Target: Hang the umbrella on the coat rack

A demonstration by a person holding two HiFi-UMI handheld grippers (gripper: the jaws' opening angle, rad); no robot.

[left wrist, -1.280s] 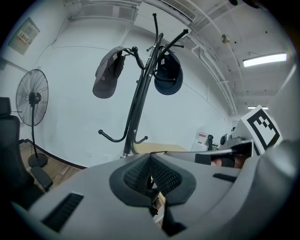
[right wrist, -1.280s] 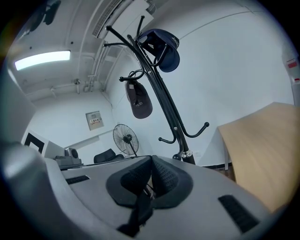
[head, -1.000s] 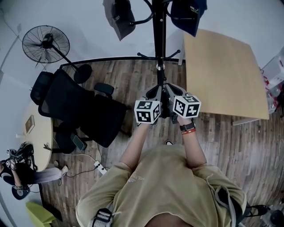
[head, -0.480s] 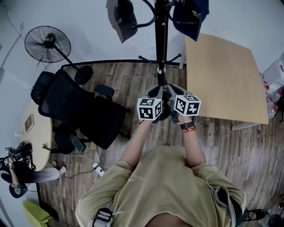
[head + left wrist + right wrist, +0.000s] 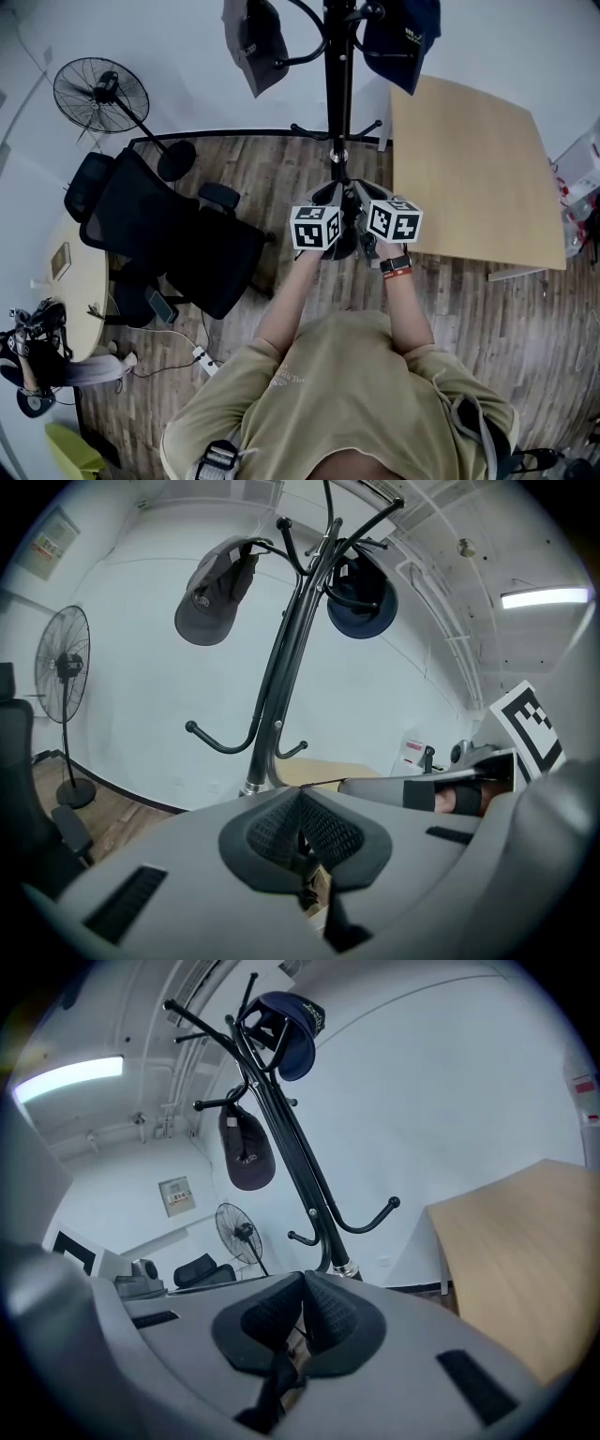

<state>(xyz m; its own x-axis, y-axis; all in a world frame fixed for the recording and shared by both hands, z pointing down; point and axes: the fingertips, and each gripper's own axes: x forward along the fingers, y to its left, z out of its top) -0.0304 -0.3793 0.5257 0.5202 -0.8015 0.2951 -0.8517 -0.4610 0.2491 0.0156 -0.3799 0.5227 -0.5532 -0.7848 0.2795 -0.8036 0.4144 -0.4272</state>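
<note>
Left gripper (image 5: 300,822): pads pressed together on a thin dark umbrella strap (image 5: 306,883).
Right gripper (image 5: 303,1312): likewise pinches the strap, just beside the left.
Umbrella: body hidden under both grippers, near rack (image 5: 337,84) pole.

The left tongs (image 5: 327,197) and right tongs (image 5: 362,195) were held side by side, near the black coat rack (image 5: 336,84). A grey cap (image 5: 253,39) and a navy cap (image 5: 401,33) hung on it. A wooden desk (image 5: 469,159) stood right, an office chair (image 5: 159,225) left.
</note>
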